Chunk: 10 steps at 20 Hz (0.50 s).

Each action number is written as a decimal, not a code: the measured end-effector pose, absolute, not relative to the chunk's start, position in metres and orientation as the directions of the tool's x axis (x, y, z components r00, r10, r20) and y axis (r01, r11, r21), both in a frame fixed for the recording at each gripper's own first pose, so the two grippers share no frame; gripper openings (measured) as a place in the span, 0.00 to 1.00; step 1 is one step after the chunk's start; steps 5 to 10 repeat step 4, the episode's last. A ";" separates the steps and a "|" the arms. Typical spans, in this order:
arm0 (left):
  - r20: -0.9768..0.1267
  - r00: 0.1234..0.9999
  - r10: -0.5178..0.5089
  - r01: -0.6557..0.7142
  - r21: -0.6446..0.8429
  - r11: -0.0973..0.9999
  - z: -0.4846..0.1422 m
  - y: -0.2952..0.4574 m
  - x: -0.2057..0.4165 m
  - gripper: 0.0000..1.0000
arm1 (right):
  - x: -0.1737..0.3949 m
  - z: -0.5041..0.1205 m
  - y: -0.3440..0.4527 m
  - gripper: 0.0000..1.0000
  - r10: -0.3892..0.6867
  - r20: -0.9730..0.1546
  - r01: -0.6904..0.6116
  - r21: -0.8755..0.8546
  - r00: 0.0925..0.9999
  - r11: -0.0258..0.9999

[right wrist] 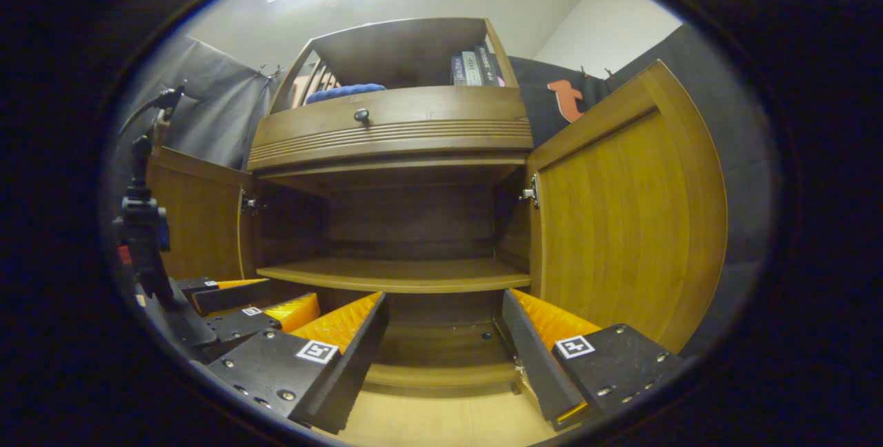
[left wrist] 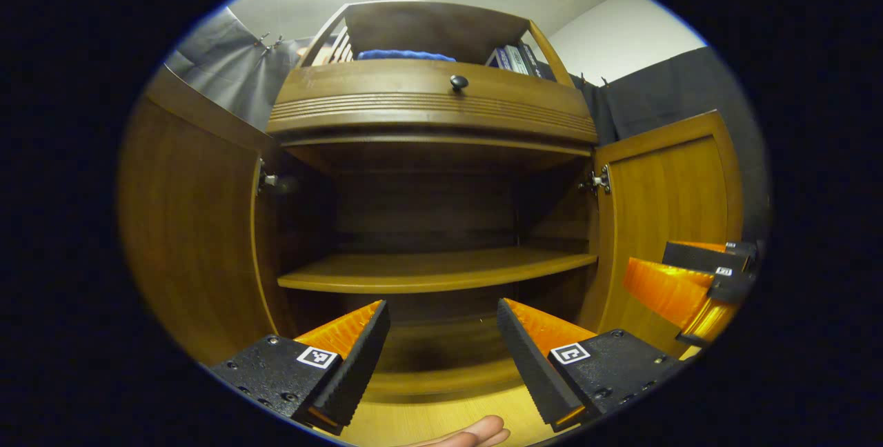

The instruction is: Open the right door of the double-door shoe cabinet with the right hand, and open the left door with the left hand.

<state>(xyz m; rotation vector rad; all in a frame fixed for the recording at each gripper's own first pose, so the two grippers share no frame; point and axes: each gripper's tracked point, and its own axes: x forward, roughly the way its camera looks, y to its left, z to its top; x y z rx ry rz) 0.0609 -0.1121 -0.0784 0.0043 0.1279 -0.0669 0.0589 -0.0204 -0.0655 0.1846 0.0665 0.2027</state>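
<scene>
The wooden shoe cabinet stands in front with both doors swung wide. Its left door [left wrist: 193, 240] [right wrist: 196, 223] hangs out to the left and its right door [left wrist: 666, 219] [right wrist: 621, 226] to the right. Inside, a bare shelf [left wrist: 434, 271] [right wrist: 397, 274] crosses the dark interior. My left gripper [left wrist: 441, 312] is open and holds nothing, facing the middle of the opening. My right gripper [right wrist: 445, 305] is open too, with nothing between its fingers. In the left gripper view the right gripper [left wrist: 710, 274] hovers by the right door; in the right gripper view the left gripper [right wrist: 238, 302] is low at left.
A drawer with a dark round knob [left wrist: 459, 81] [right wrist: 361, 115] sits above the doors. On top are a blue cloth [left wrist: 405, 55], several books [right wrist: 472, 69] and a wooden rail. A hand's fingers [left wrist: 476, 433] show at the bottom edge. Pale wood floor lies below.
</scene>
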 end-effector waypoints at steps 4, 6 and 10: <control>-0.135 0.989 -0.066 0.064 -0.020 0.998 -0.070 -0.097 0.054 0.99 | 0.055 -0.054 -0.002 0.99 0.204 -0.031 -0.195 0.176 0.979 0.965; -0.135 0.989 -0.066 0.064 -0.020 0.998 -0.070 -0.097 0.054 0.99 | 0.055 -0.054 -0.002 0.99 0.204 -0.031 -0.195 0.176 0.979 0.965; -0.135 0.989 -0.066 0.064 -0.020 0.998 -0.070 -0.097 0.054 0.99 | 0.055 -0.054 -0.002 0.99 0.204 -0.031 -0.195 0.176 0.979 0.965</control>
